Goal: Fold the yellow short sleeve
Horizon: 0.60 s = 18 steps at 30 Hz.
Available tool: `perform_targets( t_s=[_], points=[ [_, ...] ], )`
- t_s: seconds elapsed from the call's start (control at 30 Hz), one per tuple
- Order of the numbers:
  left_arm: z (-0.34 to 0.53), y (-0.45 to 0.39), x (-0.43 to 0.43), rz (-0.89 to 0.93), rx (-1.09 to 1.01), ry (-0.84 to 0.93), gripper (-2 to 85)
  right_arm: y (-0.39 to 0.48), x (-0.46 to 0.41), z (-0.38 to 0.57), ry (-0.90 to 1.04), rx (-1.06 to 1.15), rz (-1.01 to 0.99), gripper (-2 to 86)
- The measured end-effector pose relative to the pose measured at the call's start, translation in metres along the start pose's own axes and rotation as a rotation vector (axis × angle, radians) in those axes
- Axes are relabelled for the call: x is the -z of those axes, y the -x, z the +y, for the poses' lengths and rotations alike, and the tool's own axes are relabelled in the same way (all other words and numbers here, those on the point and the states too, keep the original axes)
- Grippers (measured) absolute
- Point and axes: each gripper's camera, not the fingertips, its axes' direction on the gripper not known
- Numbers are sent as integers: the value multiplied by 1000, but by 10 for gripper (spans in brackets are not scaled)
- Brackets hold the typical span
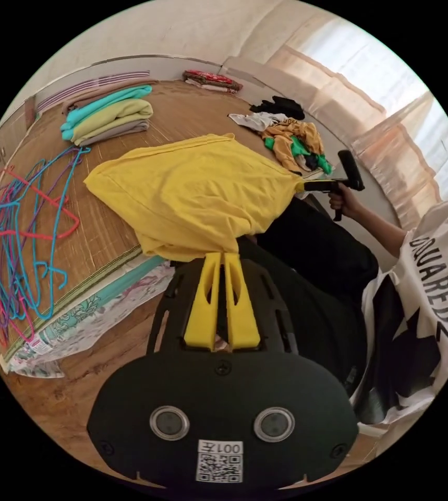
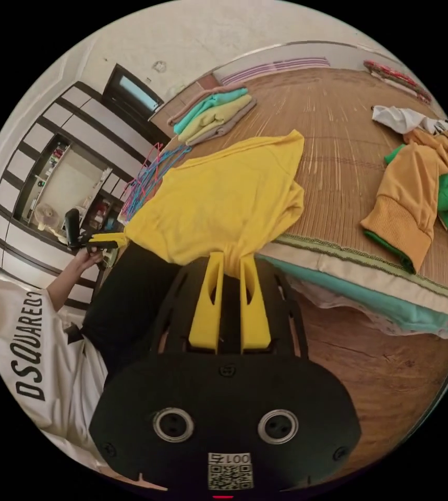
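The yellow short sleeve shirt (image 1: 192, 193) hangs stretched between both grippers over the near edge of the woven mat, its far part resting on the mat. In the left gripper view my left gripper (image 1: 222, 257) is shut on one gathered corner of it. The right gripper (image 1: 310, 185), held in a hand, clamps the opposite corner. In the right gripper view the shirt (image 2: 224, 203) spreads ahead and my right gripper (image 2: 230, 257) is shut on its bunched edge. The left gripper (image 2: 110, 241) holds the far corner, held by a hand.
A stack of folded clothes (image 1: 109, 115) lies at the mat's far side. Coloured hangers (image 1: 20, 235) are heaped beside it. A pile of unfolded clothes (image 2: 427, 182) sits on the mat (image 2: 338, 120). The person's black-clad legs (image 1: 312, 261) are under the shirt.
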Motion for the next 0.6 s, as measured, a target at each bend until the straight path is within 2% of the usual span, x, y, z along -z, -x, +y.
perform_targets(
  t_s=[0.17,0.33,0.5,0.6],
  points=[
    [27,31,37,-26,20,-105,-9,13,42,-5,-14,102,120,26],
    [52,51,40,5,41,-130,-10,3,65,7,-23,77,60,22],
    [67,54,24,-17,14,-85,-10,4,66,19,18,73,99,21],
    [78,56,40,3,52,-200,-10,10,85,25,-25,75,72,21]
  ],
)
